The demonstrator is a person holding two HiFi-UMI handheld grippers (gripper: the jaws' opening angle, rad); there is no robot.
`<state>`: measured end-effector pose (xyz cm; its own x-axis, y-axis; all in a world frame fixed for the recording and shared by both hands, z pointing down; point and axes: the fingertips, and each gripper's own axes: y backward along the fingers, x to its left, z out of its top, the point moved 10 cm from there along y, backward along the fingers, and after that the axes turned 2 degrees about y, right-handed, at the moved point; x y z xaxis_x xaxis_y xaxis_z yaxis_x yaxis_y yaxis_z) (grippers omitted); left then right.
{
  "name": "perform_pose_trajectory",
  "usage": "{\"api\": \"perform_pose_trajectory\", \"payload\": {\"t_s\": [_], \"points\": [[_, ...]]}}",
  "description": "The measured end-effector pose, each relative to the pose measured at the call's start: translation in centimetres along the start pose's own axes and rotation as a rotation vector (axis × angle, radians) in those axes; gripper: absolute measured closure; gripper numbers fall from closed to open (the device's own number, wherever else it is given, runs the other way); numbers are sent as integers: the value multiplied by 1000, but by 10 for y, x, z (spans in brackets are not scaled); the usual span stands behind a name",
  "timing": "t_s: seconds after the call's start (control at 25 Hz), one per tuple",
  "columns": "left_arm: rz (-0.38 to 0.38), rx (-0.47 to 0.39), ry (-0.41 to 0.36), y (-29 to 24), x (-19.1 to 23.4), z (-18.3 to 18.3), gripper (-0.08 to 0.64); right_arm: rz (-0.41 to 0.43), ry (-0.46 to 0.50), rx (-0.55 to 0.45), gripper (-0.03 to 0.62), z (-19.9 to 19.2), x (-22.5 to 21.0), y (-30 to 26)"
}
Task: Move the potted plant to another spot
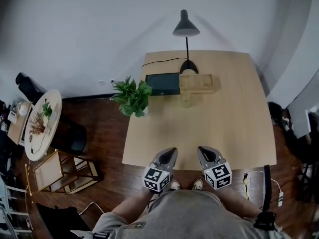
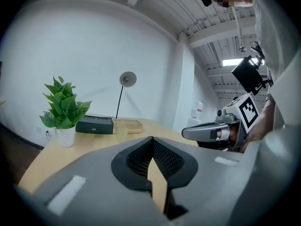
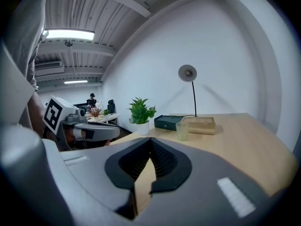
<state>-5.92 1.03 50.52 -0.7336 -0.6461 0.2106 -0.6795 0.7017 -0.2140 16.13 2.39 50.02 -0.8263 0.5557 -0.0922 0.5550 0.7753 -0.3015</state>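
The potted plant point(image 1: 132, 97), green leaves in a small white pot, stands at the left edge of the wooden table point(image 1: 234, 133); it also shows as the potted plant point(image 2: 62, 112) and the potted plant point(image 3: 140, 113). My left gripper point(image 1: 171, 151) and right gripper point(image 1: 202, 149) hover side by side over the table's near edge, both shut and empty, well short of the plant. In the left gripper view the left gripper point(image 2: 151, 139) has its jaws together, and the right gripper point(image 3: 149, 140) looks the same in its own view.
A dark green box point(image 1: 163, 83), a wooden tray point(image 1: 198, 82), a pale cup point(image 1: 186, 101) and a black desk lamp point(image 1: 186, 31) sit at the table's far side. A round side table point(image 1: 44, 123) and a wooden frame stand point(image 1: 62, 171) are on the floor at left.
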Motion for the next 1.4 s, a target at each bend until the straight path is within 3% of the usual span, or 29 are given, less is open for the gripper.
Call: {"api": "perform_pose_trajectory", "payload": {"t_s": [0.28,1.4], "points": [[-16,0,45,1,5,-6,560,-21,7,-5,586,4,10,4],[-28,1,35,12,22,0,560,-9,12,25,588,7,17,-22]]}}
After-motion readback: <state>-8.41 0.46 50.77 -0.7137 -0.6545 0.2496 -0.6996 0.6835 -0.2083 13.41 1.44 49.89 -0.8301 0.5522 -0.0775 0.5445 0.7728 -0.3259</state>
